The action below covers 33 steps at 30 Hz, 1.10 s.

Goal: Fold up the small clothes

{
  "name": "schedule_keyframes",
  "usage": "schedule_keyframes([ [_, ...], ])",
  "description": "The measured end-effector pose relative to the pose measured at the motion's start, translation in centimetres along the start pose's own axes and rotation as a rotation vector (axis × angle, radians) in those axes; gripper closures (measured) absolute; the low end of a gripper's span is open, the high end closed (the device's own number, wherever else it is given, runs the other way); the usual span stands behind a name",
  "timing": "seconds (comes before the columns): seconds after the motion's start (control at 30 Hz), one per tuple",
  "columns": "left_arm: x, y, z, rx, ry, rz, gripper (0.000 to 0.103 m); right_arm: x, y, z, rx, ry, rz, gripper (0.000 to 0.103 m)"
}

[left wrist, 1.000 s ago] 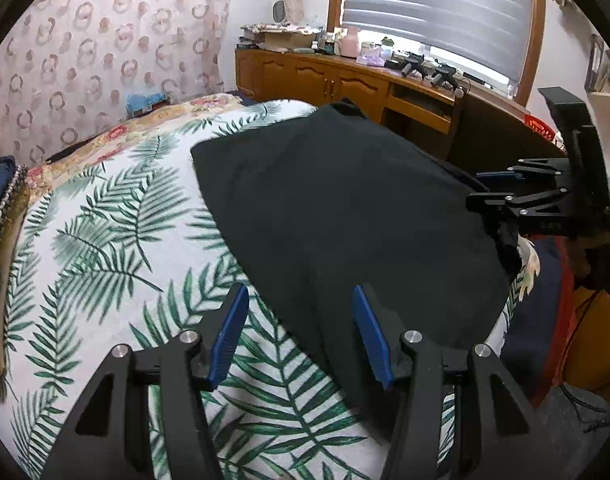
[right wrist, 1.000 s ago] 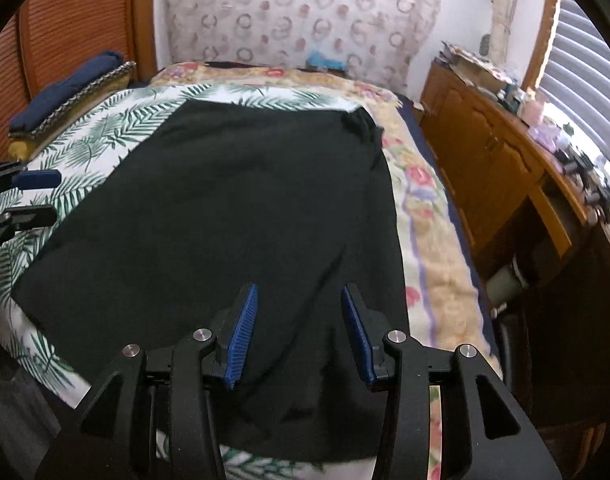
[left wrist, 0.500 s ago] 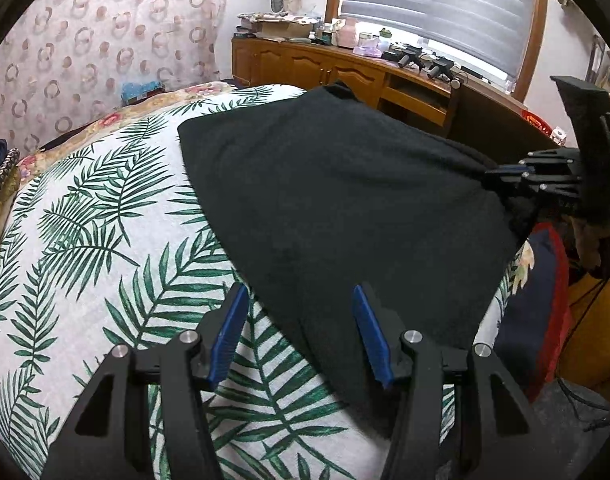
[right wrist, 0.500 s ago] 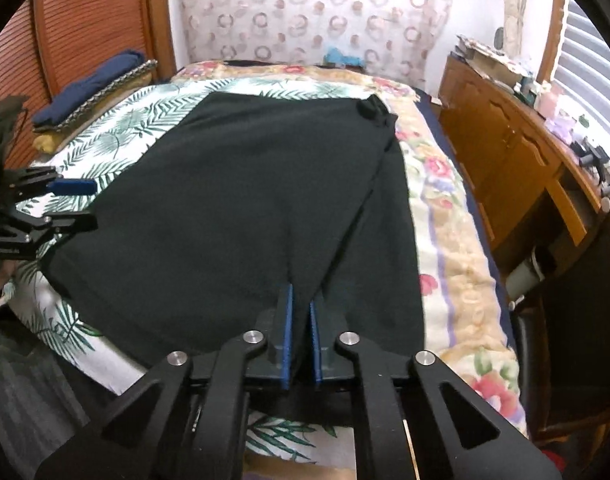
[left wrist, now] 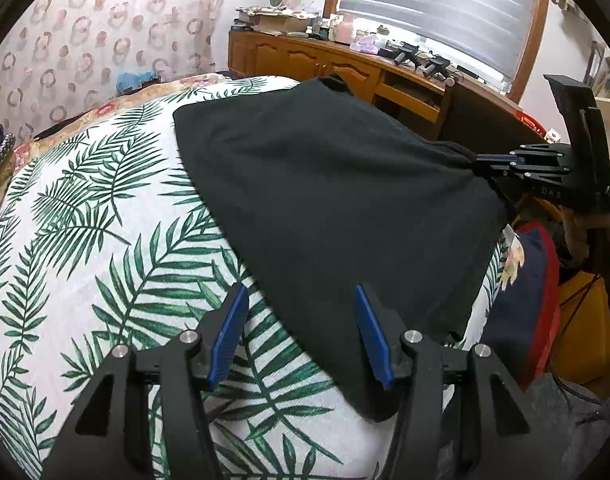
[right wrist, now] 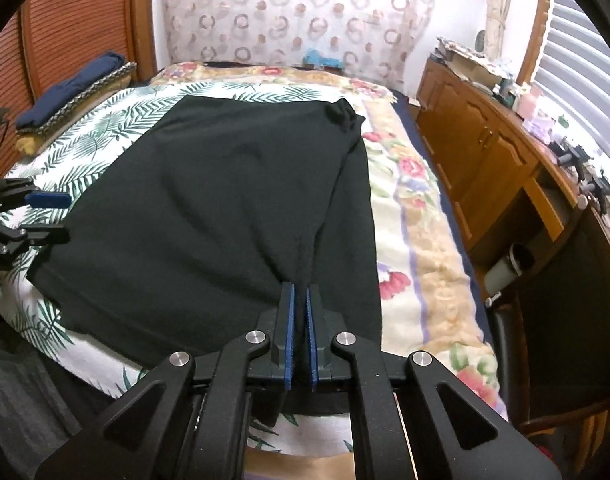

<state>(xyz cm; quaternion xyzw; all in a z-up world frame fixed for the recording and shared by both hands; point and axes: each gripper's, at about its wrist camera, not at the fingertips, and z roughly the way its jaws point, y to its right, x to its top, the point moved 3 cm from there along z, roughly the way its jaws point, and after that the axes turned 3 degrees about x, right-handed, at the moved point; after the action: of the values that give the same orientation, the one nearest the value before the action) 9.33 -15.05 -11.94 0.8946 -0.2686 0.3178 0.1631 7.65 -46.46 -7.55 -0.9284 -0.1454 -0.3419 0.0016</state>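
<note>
**Right claw pinches the black garment, left claw waits open**

My right claw (right wrist: 299, 332) is closed on the near edge of the black soft cloth garment (right wrist: 225, 208). Its two blue pads (right wrist: 289, 336) stand almost together, and a thin fold of the dark fabric is caught between them. From the pinch a ridge of cloth runs away toward the far right corner of the garment, where the fabric is bunched in a small lump.

The garment lies spread on the bed, on the white bedsheet with green palm leaves (left wrist: 105, 240). To its right, a cream blanket with pink flowers (right wrist: 421, 240) covers the bed's right side.

My left claw (left wrist: 301, 328) is about half open and it holds nothing. Its blue pads are apart over the near left corner of the garment; the right pad is above the black fabric and the left pad is above the leaf sheet. I cannot tell if the pads touch the cloth.

Far left on the bed, folded dark blue clothes (right wrist: 69, 88) lie on a cushion. A brown wooden cabinet (right wrist: 489, 168) stands at the right of the bed, under the window with grey blinds (left wrist: 437, 12).
</note>
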Motion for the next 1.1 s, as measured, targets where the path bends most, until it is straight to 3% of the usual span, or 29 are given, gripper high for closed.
schedule_keyframes([
  [0.1,-0.1,0.0,-0.1,-0.003,0.0,-0.003,0.05,0.2,0.2,-0.3,-0.029,0.013,-0.002,0.093],
  [0.3,-0.4,0.0,-0.4,-0.013,0.001,-0.011,0.05,1.0,-0.2,-0.7,-0.049,0.033,-0.013,0.089],
  [0.43,-0.8,0.1,-0.6,-0.027,-0.003,-0.007,0.05,1.5,-0.8,-1.0,-0.041,0.064,-0.013,0.068],
  [0.73,-1.9,0.8,-0.7,-0.095,-0.017,-0.018,0.053,1.6,-3.4,0.1,0.031,0.067,-0.043,0.062],
  [0.83,-1.9,1.3,-0.6,-0.116,-0.019,-0.005,0.062,1.5,-4.3,0.7,0.06,0.055,-0.045,0.06],
  [0.97,-1.8,1.6,-0.6,-0.142,-0.025,-0.003,0.084,1.3,-5.5,1.3,0.097,0.052,-0.049,0.06],
  [1.1,-1.2,2.0,-1.1,-0.173,-0.021,0.0,0.09,1.2,-6.3,1.4,0.122,0.049,-0.063,0.056],
])
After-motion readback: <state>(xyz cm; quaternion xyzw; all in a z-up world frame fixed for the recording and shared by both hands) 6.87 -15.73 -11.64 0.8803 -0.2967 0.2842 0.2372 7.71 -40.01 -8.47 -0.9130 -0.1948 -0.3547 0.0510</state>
